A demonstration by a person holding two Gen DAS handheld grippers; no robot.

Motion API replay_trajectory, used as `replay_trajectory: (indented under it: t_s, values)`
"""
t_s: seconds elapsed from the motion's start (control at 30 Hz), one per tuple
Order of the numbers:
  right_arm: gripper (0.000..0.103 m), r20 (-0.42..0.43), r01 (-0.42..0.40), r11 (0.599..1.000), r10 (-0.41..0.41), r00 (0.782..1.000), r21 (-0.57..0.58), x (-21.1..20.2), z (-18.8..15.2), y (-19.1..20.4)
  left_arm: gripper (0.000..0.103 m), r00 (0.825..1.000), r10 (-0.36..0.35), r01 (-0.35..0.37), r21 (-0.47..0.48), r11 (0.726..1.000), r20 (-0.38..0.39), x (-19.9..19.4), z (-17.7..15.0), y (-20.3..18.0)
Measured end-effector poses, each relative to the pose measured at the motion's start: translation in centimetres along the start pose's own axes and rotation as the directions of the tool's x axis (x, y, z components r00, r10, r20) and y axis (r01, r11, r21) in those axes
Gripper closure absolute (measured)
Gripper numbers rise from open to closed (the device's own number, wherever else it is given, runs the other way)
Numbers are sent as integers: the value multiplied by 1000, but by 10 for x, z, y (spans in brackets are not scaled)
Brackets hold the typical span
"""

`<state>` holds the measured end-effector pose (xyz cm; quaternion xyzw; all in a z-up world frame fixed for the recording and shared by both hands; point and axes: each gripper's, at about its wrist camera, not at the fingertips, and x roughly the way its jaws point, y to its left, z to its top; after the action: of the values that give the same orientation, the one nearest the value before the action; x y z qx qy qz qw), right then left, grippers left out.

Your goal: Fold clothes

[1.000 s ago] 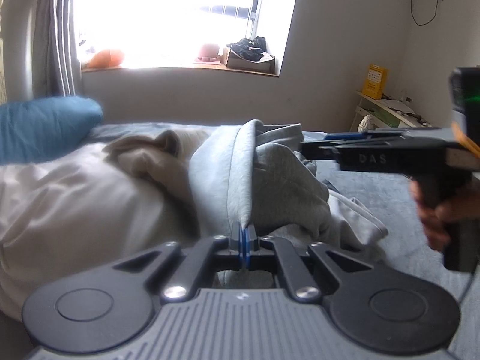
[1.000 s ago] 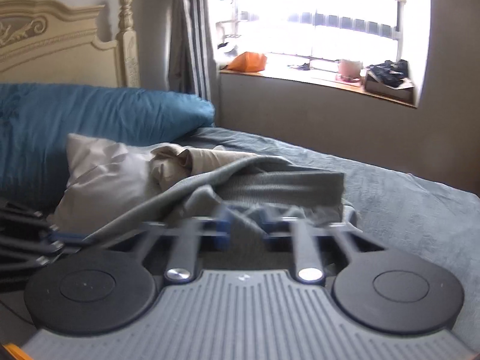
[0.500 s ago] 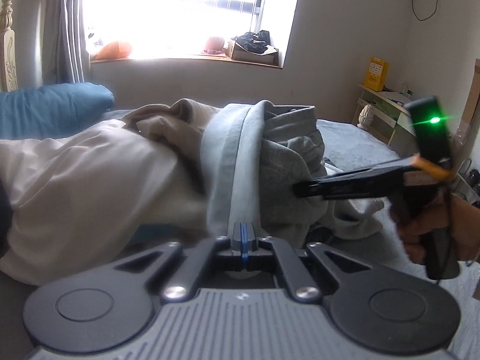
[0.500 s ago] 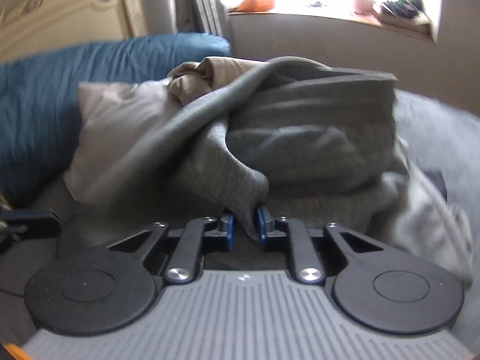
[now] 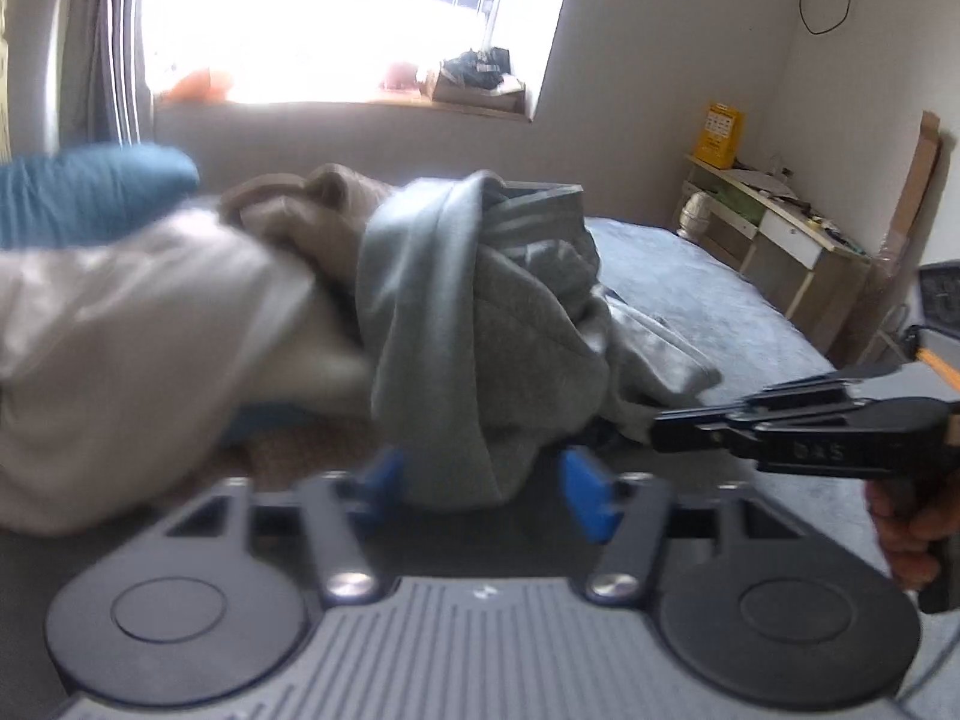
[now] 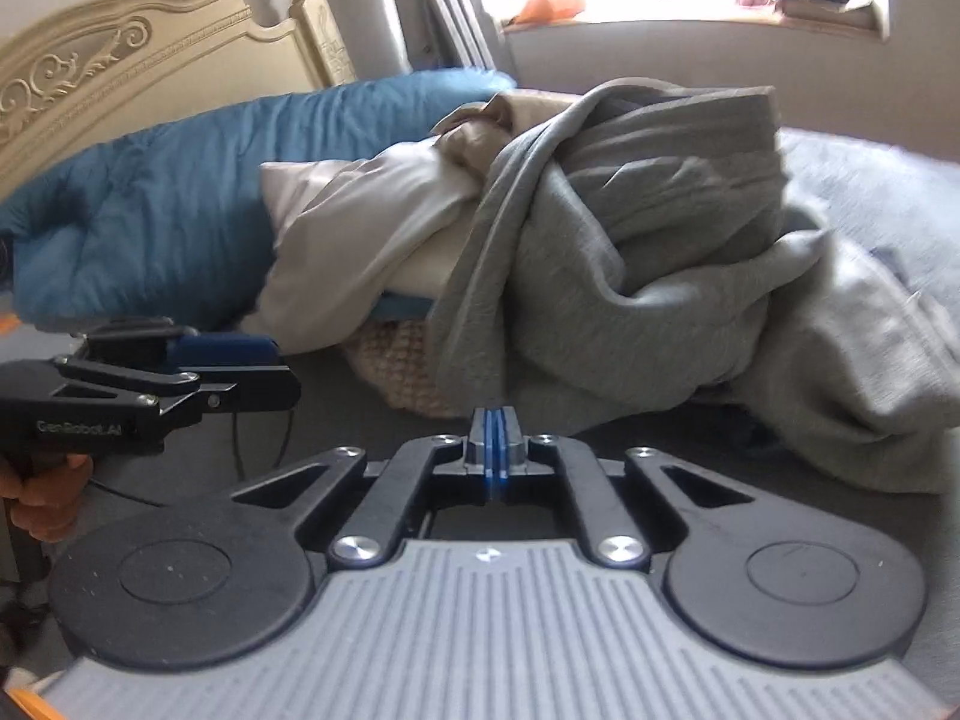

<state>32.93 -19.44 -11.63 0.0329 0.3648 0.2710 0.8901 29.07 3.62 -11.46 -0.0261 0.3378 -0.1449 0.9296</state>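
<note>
The left gripper [image 5: 486,480] stands wide apart astride a hanging fold of the grey sweatshirt [image 5: 480,324]; the right gripper [image 6: 492,450] is pressed together on nothing. The sweatshirt is heaped against a beige pillow [image 6: 360,222], so closing could pinch several layers and drag the heap.

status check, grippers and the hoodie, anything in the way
Left gripper open, grey hoodie bunched between its fingers. Right gripper shut, empty. Beige pillow pressed against hoodie.

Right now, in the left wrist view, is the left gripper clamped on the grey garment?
No: the left gripper stands open, its blue pads apart beside the grey garment.
</note>
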Motion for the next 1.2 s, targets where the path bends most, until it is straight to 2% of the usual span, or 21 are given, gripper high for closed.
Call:
replay_trajectory:
  t_s: [0.03,0.07,0.1,0.13,0.17,0.2,0.3,0.37,0.43,0.53,0.57,0.6,0.63,0.67,0.7,0.73,0.77,0.83,1.0,1.2]
  values:
    - [99,16,22,1000,-22,1000,-7,-1,1,0,36,1000,7,-8,9,1000,5,5,4,-1]
    - [91,30,49,999,-49,998,-16,0,5,-1,31,1000,11,-11,15,1000,8,11,9,-3]
    - [74,46,76,997,-74,996,-33,1,8,0,27,1000,16,-16,17,1000,12,16,14,-3]
    - [64,65,102,993,-98,993,-61,3,13,1,26,1000,20,-20,14,1000,16,22,20,-3]
    - [43,84,129,987,-121,989,-92,7,17,2,24,1000,22,-22,9,1000,17,28,25,-2]
    - [34,98,156,979,-145,985,-127,12,22,3,24,1000,23,-23,4,1000,15,35,31,-1]
    - [29,111,234,944,-213,971,-233,36,36,8,24,999,41,-41,-24,999,-12,60,48,9]
    - [28,97,253,931,-235,967,-264,57,44,5,24,998,47,-48,-46,998,-30,77,55,17]
    - [28,66,250,928,-241,968,-276,77,47,0,27,998,50,-54,-70,996,-46,93,61,25]
    - [30,17,247,920,-254,967,-304,104,45,-2,37,996,28,-36,-92,995,-81,114,62,32]
    - [36,2,245,921,-257,967,-303,109,44,-3,41,995,16,-26,-101,995,-95,121,62,33]
    - [49,-10,238,927,-251,968,-290,110,44,-5,46,994,5,-17,-112,994,-109,127,61,35]
    - [57,-21,231,933,-246,969,-277,112,44,-6,49,993,1,-15,-119,993,-120,131,60,36]
    - [73,-33,224,938,-241,970,-263,113,44,-8,55,992,3,-19,-123,992,-127,135,59,37]
    - [90,-44,217,944,-235,971,-250,114,44,-9,68,991,5,-23,-127,992,-135,138,58,38]
    - [93,-56,210,949,-229,972,-236,115,43,-10,80,990,7,-26,-131,991,-143,141,57,39]
    - [94,-67,204,954,-223,972,-222,117,43,-12,99,989,9,-30,-135,990,-150,145,56,39]
    - [97,-73,179,967,-195,978,-181,112,43,-15,99,988,15,-37,-139,990,-156,149,53,41]
    - [98,-59,104,992,-108,992,-75,84,34,-22,100,994,22,-32,-93,995,-107,133,41,35]
    - [98,-57,30,999,-31,998,-30,47,19,-19,100,995,-30,19,-113,993,-96,94,26,31]
